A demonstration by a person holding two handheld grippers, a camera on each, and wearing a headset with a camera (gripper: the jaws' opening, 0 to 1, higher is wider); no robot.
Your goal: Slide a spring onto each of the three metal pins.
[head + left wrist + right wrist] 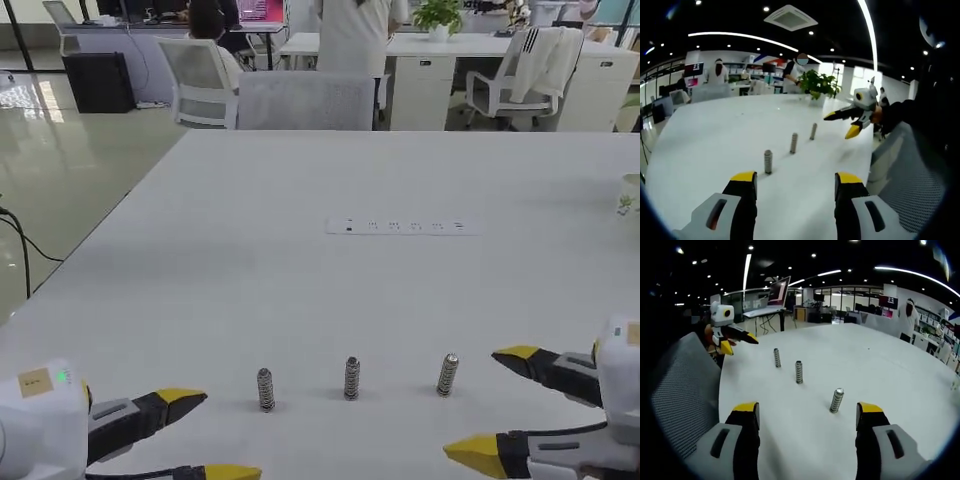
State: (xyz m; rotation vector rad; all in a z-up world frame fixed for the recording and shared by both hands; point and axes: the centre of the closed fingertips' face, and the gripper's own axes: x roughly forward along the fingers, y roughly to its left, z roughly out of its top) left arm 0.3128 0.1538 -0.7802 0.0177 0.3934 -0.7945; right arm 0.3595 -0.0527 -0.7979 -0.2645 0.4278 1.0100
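Left tongs (232,434) released, right tongs (471,402) released, three upright pins (264,372) (352,360) (451,358), one spring (351,382) on each

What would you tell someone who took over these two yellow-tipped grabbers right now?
The left gripper is open and empty, low over the near-left part of the white table.
The right gripper is open and empty, at the near right.
Three thin grey metal pins stand in a row between them: left pin, middle pin, and right pin, which leans slightly.
Done: each pin appears to carry a coiled metal spring.
Left: seemingly nothing; perhaps check the leaning one.
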